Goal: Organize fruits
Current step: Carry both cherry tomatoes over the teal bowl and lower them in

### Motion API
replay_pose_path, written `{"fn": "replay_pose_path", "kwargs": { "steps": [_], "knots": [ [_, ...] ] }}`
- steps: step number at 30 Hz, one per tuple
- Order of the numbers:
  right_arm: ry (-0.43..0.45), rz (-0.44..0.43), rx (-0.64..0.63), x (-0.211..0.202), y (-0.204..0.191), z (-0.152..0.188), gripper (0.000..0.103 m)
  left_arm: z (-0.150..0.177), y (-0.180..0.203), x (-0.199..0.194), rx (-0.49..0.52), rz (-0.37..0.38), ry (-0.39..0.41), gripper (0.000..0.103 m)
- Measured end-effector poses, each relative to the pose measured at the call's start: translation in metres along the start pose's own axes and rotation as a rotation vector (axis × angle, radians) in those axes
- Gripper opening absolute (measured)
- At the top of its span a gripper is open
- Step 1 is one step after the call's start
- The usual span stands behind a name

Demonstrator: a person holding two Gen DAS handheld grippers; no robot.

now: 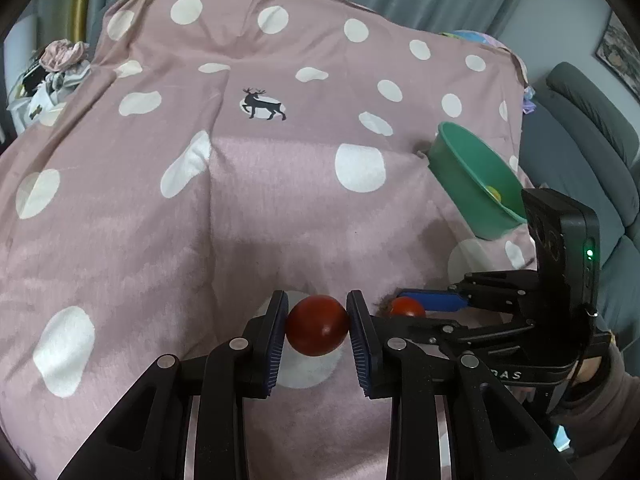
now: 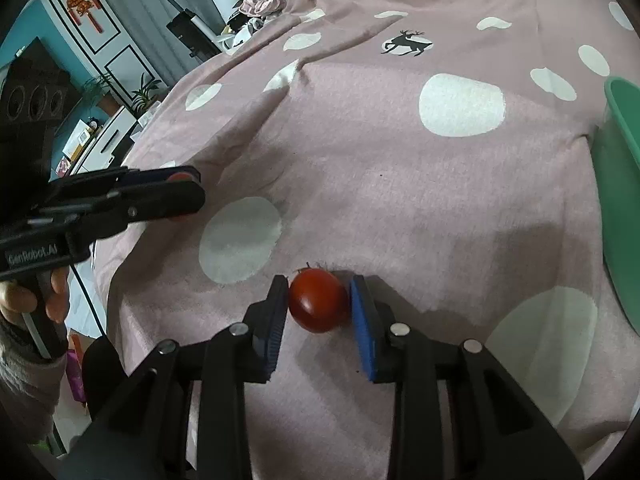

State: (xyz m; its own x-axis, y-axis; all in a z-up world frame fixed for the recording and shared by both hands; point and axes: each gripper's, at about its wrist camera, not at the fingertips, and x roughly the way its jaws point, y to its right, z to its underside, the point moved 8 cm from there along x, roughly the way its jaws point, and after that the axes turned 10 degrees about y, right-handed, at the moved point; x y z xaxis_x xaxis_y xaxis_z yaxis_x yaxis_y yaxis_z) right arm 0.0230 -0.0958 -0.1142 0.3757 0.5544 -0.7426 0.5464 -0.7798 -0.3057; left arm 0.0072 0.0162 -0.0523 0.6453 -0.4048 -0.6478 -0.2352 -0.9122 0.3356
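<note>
Our left gripper [image 1: 318, 330] is clamped on one tomato [image 1: 317, 325], lifted above the spotted cloth [image 1: 256, 200]; our right gripper [image 2: 320, 306] pinches another tomato [image 2: 319, 300] on the cloth, near the green bowl [image 1: 472, 176].

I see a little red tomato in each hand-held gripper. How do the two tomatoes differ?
The left hand-held gripper holds a smooth, dark tomato with no stem showing; it seems lifted off the cloth. The right hand-held gripper holds a brighter tomato with a dry stem at its far end, apparently still resting on the pink cloth. Both are small, red and pinched between blue pads.
</note>
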Motion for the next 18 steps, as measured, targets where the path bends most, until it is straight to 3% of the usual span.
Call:
{"fn": "replay_pose_path", "kwargs": {
  "steps": [6, 18],
  "knots": [
    [0.043, 0.031, 0.012, -0.009, 0.003, -0.002, 0.029, 0.002, 0.010, -0.005, 0.011, 0.000, 0.019, 0.031],
    [0.135, 0.053, 0.086, -0.072, 0.022, 0.008, 0.029, 0.003, 0.046, -0.012, 0.065, -0.021, 0.044, 0.031]
  ]
}}
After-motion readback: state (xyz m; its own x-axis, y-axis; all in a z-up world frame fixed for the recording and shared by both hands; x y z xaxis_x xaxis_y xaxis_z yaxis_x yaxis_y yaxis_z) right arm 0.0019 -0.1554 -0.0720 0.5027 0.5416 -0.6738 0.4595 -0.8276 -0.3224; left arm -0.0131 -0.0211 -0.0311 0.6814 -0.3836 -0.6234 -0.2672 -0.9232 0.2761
